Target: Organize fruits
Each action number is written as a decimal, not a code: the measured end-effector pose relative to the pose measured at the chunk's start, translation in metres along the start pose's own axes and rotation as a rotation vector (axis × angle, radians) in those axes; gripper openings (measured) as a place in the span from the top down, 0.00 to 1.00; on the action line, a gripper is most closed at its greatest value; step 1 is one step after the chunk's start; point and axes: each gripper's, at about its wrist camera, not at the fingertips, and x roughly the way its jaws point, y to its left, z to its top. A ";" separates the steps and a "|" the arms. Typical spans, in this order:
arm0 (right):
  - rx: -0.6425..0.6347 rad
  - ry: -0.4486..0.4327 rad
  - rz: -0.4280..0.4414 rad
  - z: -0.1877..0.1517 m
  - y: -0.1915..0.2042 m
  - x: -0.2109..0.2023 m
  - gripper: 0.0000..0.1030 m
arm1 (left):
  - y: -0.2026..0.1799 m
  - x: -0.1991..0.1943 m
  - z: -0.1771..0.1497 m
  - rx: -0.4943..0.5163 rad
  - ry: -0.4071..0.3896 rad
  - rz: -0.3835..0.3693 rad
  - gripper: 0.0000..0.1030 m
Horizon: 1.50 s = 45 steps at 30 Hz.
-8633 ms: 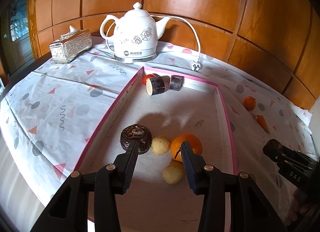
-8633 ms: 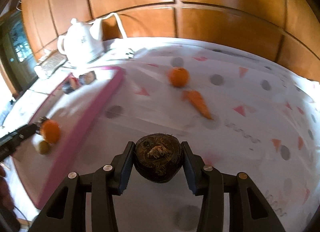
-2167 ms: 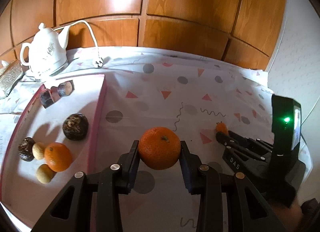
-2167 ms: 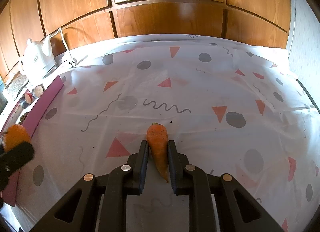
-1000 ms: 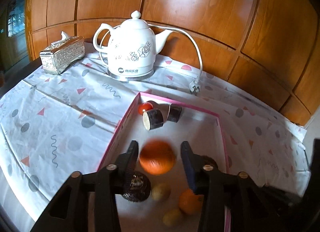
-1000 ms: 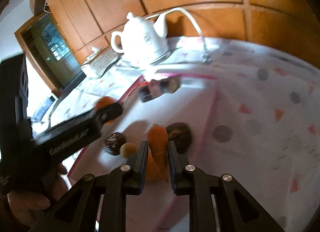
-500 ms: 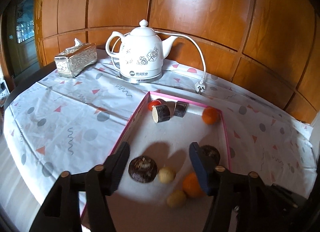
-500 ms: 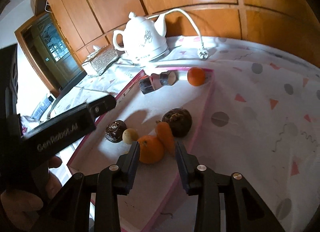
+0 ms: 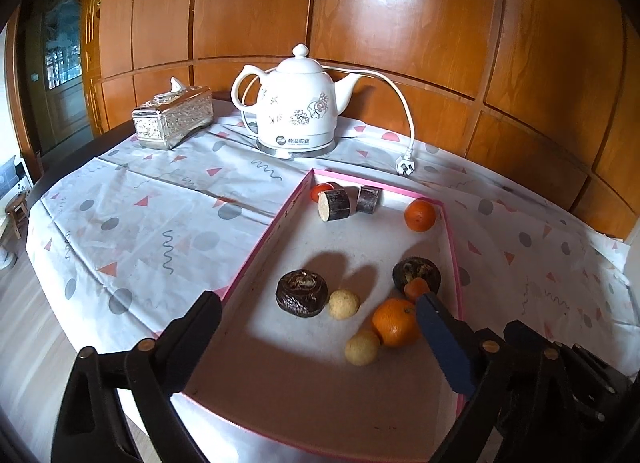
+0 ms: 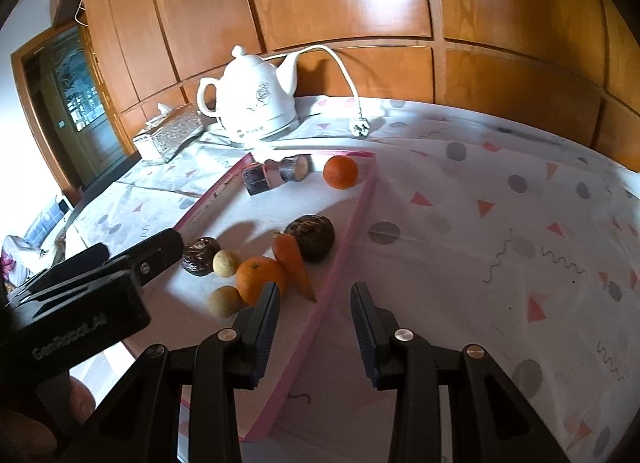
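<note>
Wood panelling backs a table under a white cloth [image 9: 168, 223] printed with grey dots, pink triangles and squiggles. On it sits a shallow pink-rimmed tray [image 10: 352, 223] holding the fruit. The carrot [image 10: 294, 263] lies inside near the right rim, long axis slanting, blunt top toward the kettle, tip toward the right gripper [image 10: 316, 323], touching a large orange [image 10: 260, 279] and a dark round fruit [image 10: 312, 237]. A smaller orange [image 9: 419, 215] sits in the far corner. Both the right gripper and the left gripper [image 9: 316, 339] hang wide apart, holding nothing. The left tool reads "GenRobot.AI"; the white kettle [image 9: 296, 107] carries an illegible logo
</note>
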 end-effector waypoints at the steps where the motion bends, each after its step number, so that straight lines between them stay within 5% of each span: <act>1: 0.000 -0.001 -0.005 -0.001 0.000 -0.001 0.64 | -0.001 -0.001 -0.001 0.004 0.000 0.001 0.02; 10: -0.023 -0.019 -0.059 -0.005 0.002 -0.006 0.64 | -0.007 -0.010 -0.005 0.022 -0.014 -0.013 0.00; 45: -0.045 -0.014 -0.050 -0.006 0.005 -0.008 0.64 | -0.008 -0.022 -0.004 0.012 -0.048 0.036 0.00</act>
